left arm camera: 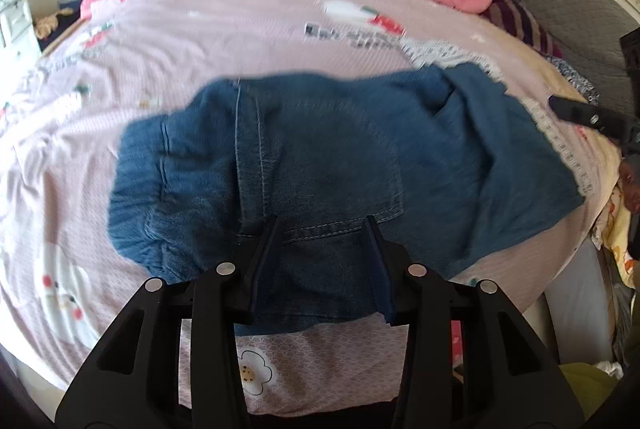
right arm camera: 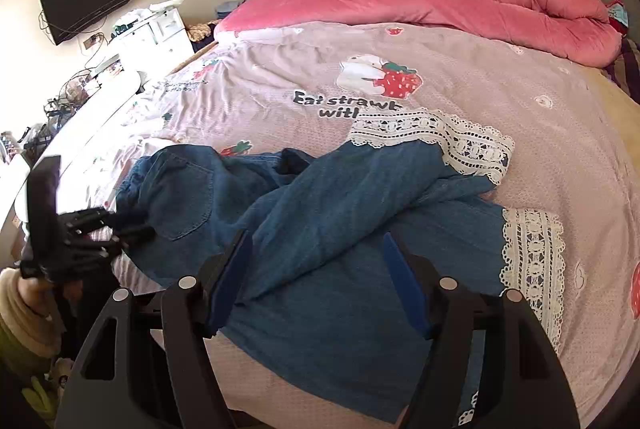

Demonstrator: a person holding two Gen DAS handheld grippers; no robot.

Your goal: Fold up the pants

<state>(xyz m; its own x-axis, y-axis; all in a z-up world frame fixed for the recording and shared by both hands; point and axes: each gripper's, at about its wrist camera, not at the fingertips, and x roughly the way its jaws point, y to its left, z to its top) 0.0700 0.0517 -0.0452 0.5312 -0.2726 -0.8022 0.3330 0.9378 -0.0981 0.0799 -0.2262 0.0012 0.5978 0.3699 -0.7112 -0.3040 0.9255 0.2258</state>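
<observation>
From the left wrist, blue denim pants (left arm camera: 320, 157) lie rumpled on the pink bedsheet (left arm camera: 200, 41), waistband end near; the left gripper (left arm camera: 323, 229) hangs spread above them, seemingly not gripping, though blur hinders. From the right wrist, lace-trimmed legs overlap crookedly; the right gripper (right arm camera: 316, 245) is spread wide, grasping nothing.
</observation>
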